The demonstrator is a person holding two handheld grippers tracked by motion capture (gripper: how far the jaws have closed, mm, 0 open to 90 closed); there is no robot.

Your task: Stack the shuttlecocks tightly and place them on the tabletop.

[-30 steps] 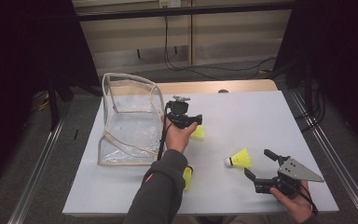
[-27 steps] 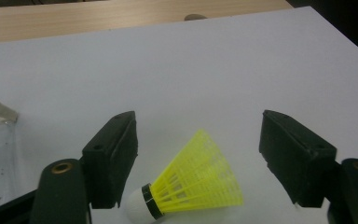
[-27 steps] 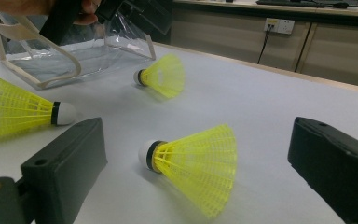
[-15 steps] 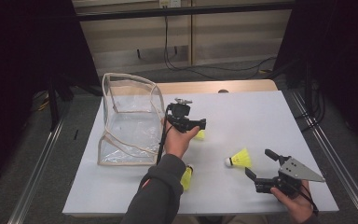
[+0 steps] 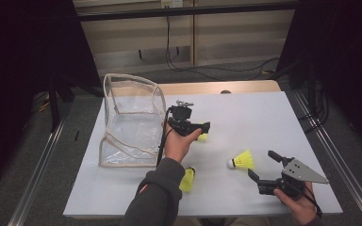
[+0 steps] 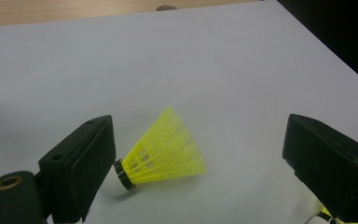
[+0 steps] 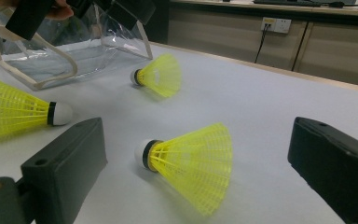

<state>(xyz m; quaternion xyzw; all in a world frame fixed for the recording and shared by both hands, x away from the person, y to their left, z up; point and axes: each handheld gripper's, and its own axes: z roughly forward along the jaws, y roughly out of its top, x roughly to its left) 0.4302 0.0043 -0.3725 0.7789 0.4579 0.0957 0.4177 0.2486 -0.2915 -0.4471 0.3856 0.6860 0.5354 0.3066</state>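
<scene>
**Three yellow shuttlecocks on the table, both tongs released**

High view: the clear plastic bag (image 5: 131, 125) with pale trim stands open-mouthed just behind the left gripper (image 5: 202, 127); whether anything lies inside I cannot tell. A yellow shuttlecock (image 5: 202, 137) peeks out just below that gripper's tips. The right gripper (image 5: 264, 165) lies spread, a second shuttlecock (image 5: 241, 160) just beyond it.

Left gripper view: the jaws have just been opening and stand wide, gripping nothing. Between them the shuttlecock (image 6: 165, 151) lies on its side on the white table (image 6: 214, 56), its cork beside the left jaw, its mesh skirt flaring rightward.

Right gripper view: the jaws are released; the second shuttlecock (image 7: 191, 163) lies between them, white cork left. A third shuttlecock (image 7: 14, 112) lies beyond the left jaw.
</scene>
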